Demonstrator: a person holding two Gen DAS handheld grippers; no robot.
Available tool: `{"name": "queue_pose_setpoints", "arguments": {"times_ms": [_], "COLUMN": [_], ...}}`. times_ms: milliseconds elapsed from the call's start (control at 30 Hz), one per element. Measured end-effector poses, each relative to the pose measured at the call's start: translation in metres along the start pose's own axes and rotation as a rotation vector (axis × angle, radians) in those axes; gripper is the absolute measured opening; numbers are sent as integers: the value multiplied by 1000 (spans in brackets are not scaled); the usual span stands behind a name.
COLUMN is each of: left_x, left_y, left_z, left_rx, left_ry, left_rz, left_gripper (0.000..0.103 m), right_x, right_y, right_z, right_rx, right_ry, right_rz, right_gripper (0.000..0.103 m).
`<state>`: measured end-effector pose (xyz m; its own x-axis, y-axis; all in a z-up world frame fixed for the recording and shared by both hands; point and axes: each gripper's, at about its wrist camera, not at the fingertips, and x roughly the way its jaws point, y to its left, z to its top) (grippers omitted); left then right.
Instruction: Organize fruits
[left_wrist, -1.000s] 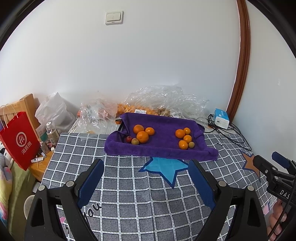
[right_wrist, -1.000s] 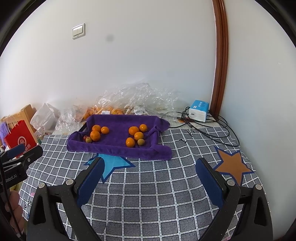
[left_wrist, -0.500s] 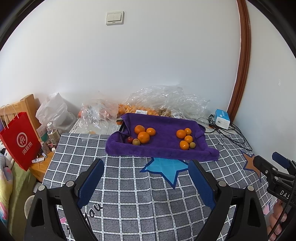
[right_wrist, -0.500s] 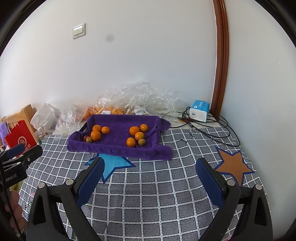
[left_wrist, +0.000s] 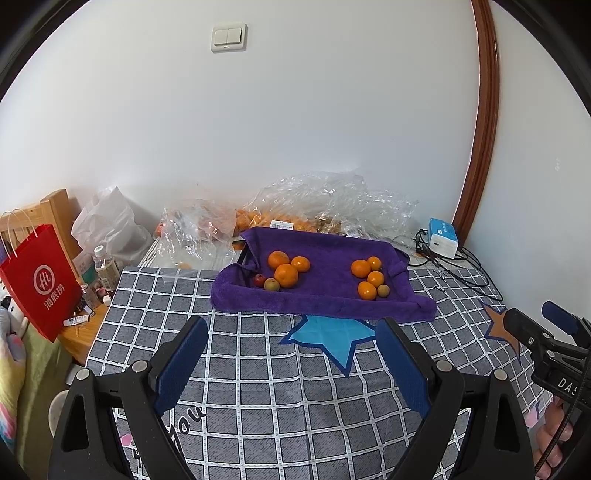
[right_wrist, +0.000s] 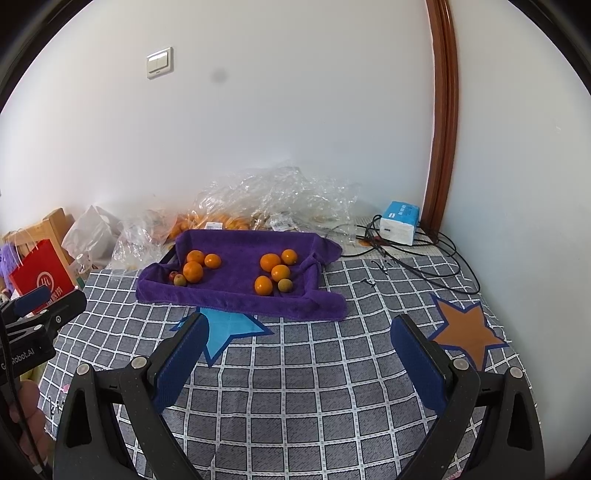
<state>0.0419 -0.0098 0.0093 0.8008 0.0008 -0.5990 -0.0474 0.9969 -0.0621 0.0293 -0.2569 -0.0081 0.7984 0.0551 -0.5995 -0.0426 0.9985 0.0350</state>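
Fruit (left_wrist: 286, 275) was kept in two loose clusters on a purple towel (left_wrist: 325, 291) well ahead of both claws, its raised edges probably stopping rolling. Left claw (left_wrist: 291, 354) and right claw (right_wrist: 301, 350) were held spread wide, nothing gripped, low over the checkered bed (right_wrist: 295, 387).

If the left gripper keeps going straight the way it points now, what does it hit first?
Likely the checked bedcover near the blue star, just short of the purple towel. The left gripper is open and empty; depth is hard to judge here.
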Motion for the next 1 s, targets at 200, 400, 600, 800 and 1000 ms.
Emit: {"name": "queue_pose_setpoints", "arguments": {"times_ms": [200,400,600,800,1000], "left_x": [-1,-1,-1,-2,-3], "left_y": [0,1,1,-1,-2], "left_z": [0,0,0,0,1], "left_rx": [-5,-2,-3,2,2], "left_ry": [-3,-5,-5,-9,-15], "left_rz": [-2,-2,-4,-4,4], "left_gripper": [92,92,92,92,92], "right_x": [-1,-1,-1,-2,-3], "right_y": [3,2,1,1,1], "right_z": [0,0,1,2,1], "right_rx": [-9,-5,-7,-7,-8], "right_ry": [-2,-4,-4,-10,-9], "right_rz": [1,4,3,3,5], "right_gripper": [98,98,98,98,98]}}
